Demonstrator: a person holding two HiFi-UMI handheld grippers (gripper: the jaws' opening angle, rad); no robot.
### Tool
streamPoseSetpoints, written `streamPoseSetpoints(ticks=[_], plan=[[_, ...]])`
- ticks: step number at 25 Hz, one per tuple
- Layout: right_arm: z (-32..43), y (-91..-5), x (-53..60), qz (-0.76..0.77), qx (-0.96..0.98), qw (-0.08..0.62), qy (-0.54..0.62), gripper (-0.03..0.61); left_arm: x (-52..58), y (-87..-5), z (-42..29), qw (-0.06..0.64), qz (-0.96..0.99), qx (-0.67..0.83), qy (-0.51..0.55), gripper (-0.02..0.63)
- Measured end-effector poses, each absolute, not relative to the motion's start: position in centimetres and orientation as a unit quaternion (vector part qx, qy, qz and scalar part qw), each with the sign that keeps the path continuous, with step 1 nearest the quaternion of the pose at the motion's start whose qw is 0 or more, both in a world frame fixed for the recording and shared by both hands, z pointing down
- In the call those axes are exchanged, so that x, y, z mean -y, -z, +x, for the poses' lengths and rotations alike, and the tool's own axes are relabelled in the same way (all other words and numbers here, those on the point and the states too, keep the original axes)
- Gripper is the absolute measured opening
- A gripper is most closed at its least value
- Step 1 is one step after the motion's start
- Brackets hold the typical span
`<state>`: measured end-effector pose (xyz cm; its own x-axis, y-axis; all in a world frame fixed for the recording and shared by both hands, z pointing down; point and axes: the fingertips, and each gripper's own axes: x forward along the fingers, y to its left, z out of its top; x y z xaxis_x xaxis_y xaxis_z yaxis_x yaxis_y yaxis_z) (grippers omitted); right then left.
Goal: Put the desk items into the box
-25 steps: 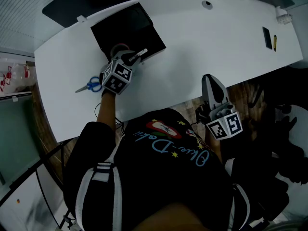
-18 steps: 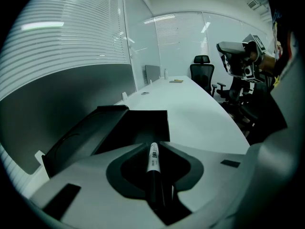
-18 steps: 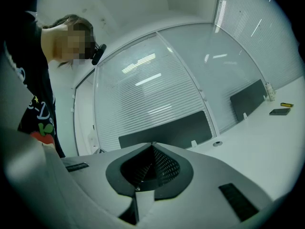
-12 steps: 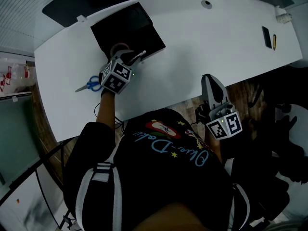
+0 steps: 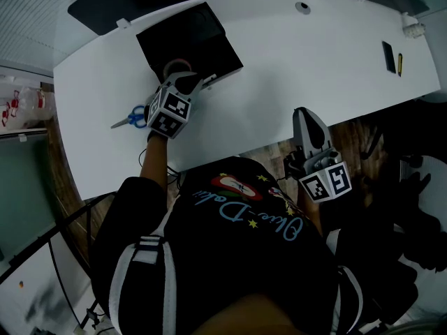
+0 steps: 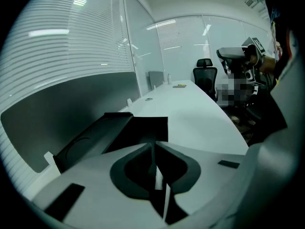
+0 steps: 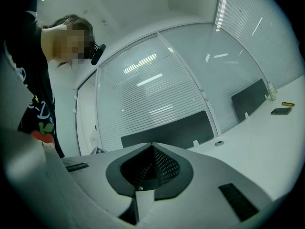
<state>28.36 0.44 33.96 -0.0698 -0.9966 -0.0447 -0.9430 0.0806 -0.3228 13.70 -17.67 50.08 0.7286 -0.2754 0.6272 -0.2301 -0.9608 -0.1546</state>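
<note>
**A:** How does the left gripper stand?

**B:** The left gripper (image 5: 190, 84) tilts down over the near edge of the box (image 5: 199, 35), and the black floor of the box opens just ahead of its tips. Its jaws have just been closing and now sit tip to tip. I see nothing between them.

**A:** What would it go for next?

**B:** I'd guess the scissors (image 5: 131, 122). They lie on the desk (image 5: 300, 54) outside the box, just beside that gripper, to its left and back toward the person.

**A:** Which way do they lie?

**B:** The handles are nearer the gripper and the blades point further left. The long axis runs roughly along the desk's near edge, at a slant to the gripper's own line. The gripper would probably need to draw back and turn to close across them.

**A:** Could the other hand do it?

**B:** Not easily. The right gripper (image 7: 152, 147) is also clenched on nothing. It sits off the desk's near edge, well apart from the scissors, so the left is nearer. Far ahead and to its right, a flat black item (image 5: 387, 54) and a thin yellow thing (image 5: 399, 62) lie side by side.
</note>
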Motion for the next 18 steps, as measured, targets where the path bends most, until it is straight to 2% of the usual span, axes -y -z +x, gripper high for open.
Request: streamPoseSetpoints(ticks=[2,18], plan=[[28.2,-34.0,-0.3,-0.666,-0.727,0.129,0.106,0.031,17.8,-49.3,13.4,0.039,-0.932,-0.148,0.329,0.028],[26.2,-34.3,3.6,-0.624,-0.767,0.114,0.094,0.031,18.0,-45.4,10.1,0.040,-0.942,-0.211,0.258,0.026]])
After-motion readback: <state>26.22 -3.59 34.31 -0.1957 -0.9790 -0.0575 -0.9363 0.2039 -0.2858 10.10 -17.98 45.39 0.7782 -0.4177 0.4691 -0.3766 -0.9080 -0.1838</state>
